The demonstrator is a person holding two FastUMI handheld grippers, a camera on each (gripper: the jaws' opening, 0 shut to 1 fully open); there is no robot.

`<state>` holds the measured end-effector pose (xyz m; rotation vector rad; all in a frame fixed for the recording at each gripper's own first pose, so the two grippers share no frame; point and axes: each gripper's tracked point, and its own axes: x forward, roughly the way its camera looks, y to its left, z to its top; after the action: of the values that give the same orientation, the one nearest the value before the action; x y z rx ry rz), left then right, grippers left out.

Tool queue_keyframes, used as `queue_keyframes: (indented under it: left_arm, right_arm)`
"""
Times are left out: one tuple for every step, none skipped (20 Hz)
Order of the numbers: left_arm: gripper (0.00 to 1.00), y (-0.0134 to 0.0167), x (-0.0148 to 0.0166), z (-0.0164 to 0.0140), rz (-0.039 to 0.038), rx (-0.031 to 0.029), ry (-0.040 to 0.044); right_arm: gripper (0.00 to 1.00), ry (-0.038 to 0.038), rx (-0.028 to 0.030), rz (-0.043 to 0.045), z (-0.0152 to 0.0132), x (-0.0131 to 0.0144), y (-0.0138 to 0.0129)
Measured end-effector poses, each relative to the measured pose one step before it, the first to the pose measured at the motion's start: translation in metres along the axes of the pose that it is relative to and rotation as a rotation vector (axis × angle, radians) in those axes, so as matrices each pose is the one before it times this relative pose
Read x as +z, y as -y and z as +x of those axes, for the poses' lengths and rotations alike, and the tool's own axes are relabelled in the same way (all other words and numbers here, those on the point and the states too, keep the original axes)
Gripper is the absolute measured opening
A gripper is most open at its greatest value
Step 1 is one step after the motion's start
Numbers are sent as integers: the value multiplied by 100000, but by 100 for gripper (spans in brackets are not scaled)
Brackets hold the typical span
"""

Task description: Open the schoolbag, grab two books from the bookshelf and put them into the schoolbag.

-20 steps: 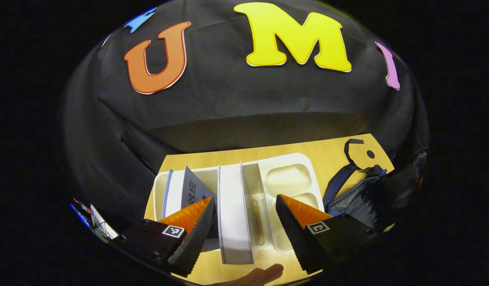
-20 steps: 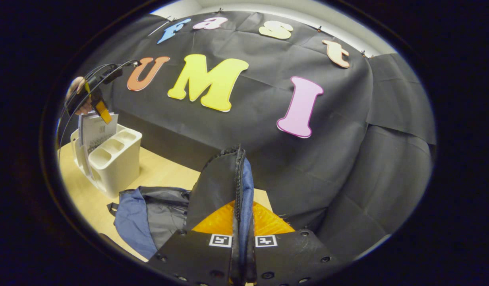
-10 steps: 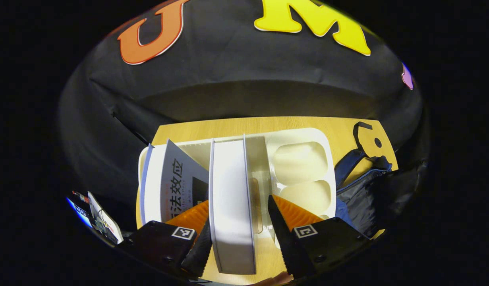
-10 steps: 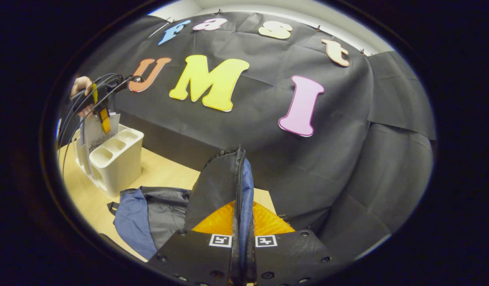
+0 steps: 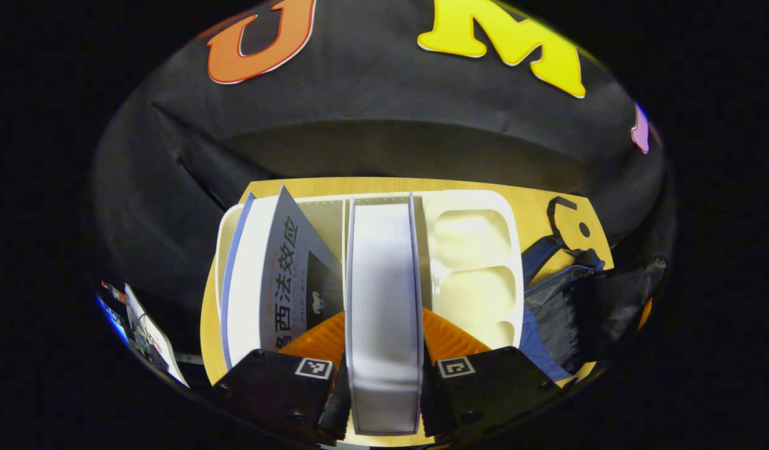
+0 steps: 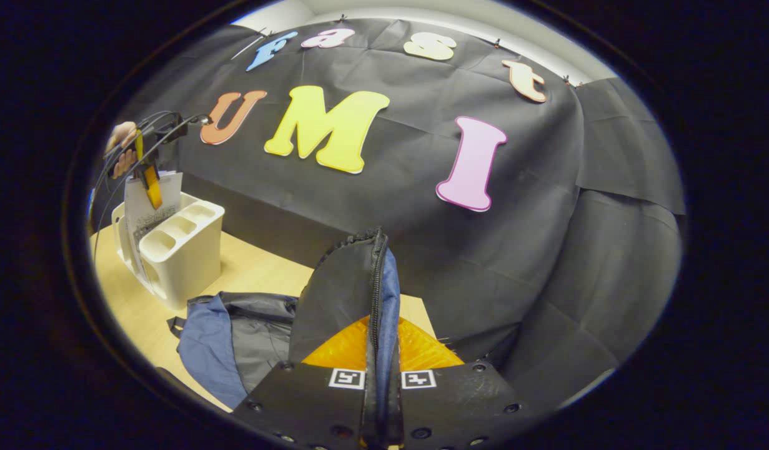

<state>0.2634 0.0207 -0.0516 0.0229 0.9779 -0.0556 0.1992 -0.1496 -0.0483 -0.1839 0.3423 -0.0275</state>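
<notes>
In the left gripper view my left gripper (image 5: 383,350) is shut on a thick white book (image 5: 383,294) that stands upright in the cream bookshelf (image 5: 484,206). A second book with a grey cover (image 5: 278,269) leans in the slot to its left. The dark blue schoolbag (image 5: 571,306) lies to the right of the shelf. In the right gripper view my right gripper (image 6: 379,369) is shut on the schoolbag's zippered flap (image 6: 359,287) and holds it raised. Farther off at the left, a hand holds the left gripper (image 6: 148,181) over the bookshelf (image 6: 184,250).
The bookshelf and the schoolbag (image 6: 234,337) rest on a wooden table (image 6: 259,275) that ends against the black cloth wall. The shelf's right side has small hollow compartments (image 5: 471,294). A bag strap with a buckle (image 5: 562,212) lies behind the bag.
My left gripper came down over the white book and its fingers closed onto the book's two faces. My right gripper kept hold of the bag flap and did not move.
</notes>
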Motion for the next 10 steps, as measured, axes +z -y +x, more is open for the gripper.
queue_keyframes:
  left_arm:
    - [47,-302,-401,-720,-903,647,852]
    - [46,-317,-293,-896,-162,657,1545]
    - [46,-209,-175,-976,337,83,1650]
    - [46,-151,-239,-920,-239,39,1600]
    - [46,-64,-365,-928,-208,-233,1257]
    - [46,-321,-440,-1075,-347,-148,1179]
    - [46,-120,-421,-1008,-316,-82,1407]
    - [46,-180,-470,-1031,16,-3,1070]
    - [46,-12,-449,-894,-842,-418,1692]
    - [46,159,-502,-831,-681,-841,1013]
  right_arm:
    - [7,1,-302,-520,-21,10,-61]
    - [7,373,-103,-402,-56,91,-126]
    - [7,13,-92,-482,-25,-7,-134]
    - [7,203,-162,-177,-62,35,-59]
    - [7,85,-79,7,-61,19,-58]
    - [7,74,-144,257,-42,12,-66]
    - [7,-136,-30,206,-46,-36,14]
    - [7,52,-50,245,24,62,-47]
    - [7,79,-65,277,34,3,18]
    - [7,-11,-23,323,42,54,-14]
